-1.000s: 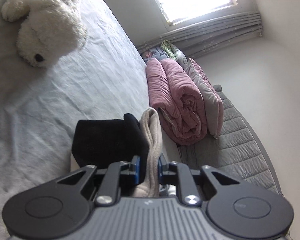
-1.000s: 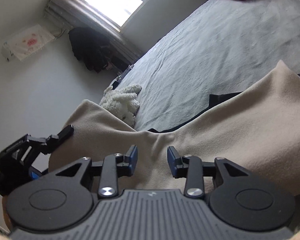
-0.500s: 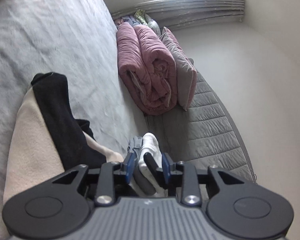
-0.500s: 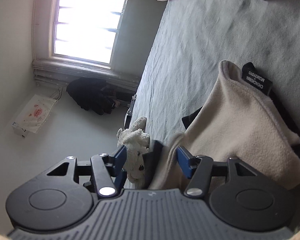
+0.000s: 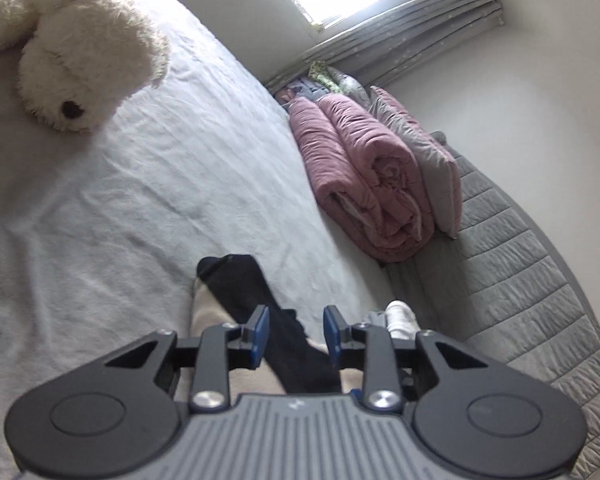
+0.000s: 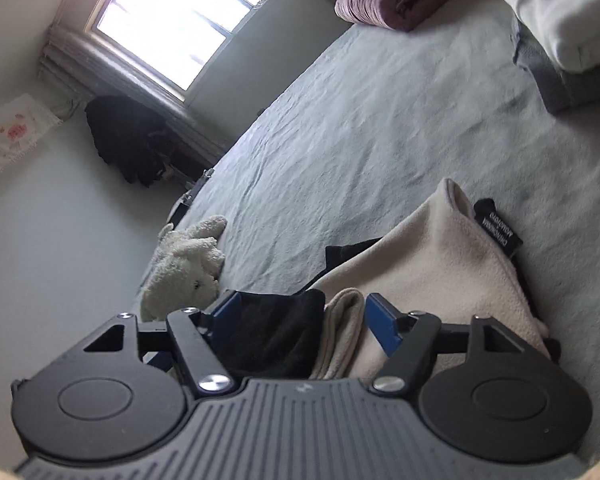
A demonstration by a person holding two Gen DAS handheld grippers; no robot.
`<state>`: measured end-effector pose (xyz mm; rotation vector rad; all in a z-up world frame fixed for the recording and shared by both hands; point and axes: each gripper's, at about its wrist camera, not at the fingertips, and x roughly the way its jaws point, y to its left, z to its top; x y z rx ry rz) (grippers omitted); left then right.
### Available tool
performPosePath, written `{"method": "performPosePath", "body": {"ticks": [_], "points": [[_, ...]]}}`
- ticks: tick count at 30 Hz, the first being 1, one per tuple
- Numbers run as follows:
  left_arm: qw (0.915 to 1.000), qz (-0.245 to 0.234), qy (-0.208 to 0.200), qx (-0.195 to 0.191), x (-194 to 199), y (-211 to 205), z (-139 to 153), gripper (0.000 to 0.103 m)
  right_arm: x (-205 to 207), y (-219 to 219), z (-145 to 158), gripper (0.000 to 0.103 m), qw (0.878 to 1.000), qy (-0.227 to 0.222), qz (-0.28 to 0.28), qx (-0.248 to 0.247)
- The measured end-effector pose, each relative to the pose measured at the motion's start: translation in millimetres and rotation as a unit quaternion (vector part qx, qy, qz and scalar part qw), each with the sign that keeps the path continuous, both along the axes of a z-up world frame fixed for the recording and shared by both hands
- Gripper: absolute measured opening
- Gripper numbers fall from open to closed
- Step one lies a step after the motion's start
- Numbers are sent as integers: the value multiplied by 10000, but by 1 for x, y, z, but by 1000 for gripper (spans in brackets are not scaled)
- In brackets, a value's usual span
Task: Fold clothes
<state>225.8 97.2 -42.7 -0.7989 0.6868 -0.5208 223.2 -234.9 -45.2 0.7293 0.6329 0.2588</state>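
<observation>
A beige fleece garment (image 6: 440,264) with black lining and a black label (image 6: 496,232) lies partly folded on the pale sheet (image 6: 380,120). In the right wrist view my right gripper (image 6: 304,314) is low over its near edge. Its jaws are opening, with a bunched fold of black and beige cloth loose between them. In the left wrist view a black band of the garment (image 5: 244,280) runs between the blue pads of my left gripper (image 5: 296,330). That gripper is open, with a gap beside the right pad. Beige cloth (image 5: 204,316) shows under the left finger.
A cream plush toy (image 5: 76,52) lies further up the bed. A rolled pink quilt (image 5: 360,176) and a grey pillow rest against the grey padded edge (image 5: 520,280). A folded white and grey pile (image 6: 560,20) sits on the sheet. Dark clothes (image 6: 128,140) hang under the window.
My left gripper has let go of the beige fold that it pinched a second ago and stands wider. My right jaws have spread, and a black and beige fold now lies between them.
</observation>
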Motion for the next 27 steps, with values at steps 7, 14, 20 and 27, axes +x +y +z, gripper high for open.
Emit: {"method": "performPosePath", "body": {"ticks": [7,14,20,27], "points": [[9958,-243,308,824,10,-3,-20,4,11,31,-9,64,9948,193,425,-903],[9942,-315,178,1010,9,-11,-20,2,13,38,-17,37,9954,128,416,-856],[9939,-168,-97,1088,5,-15,-12,2,2,29,-1,18,9963,-552,140,-644],[9916,-574,-768,870,-3,-41,-7,2,-7,-2,9,18,9943,-997,-161,-347]]}}
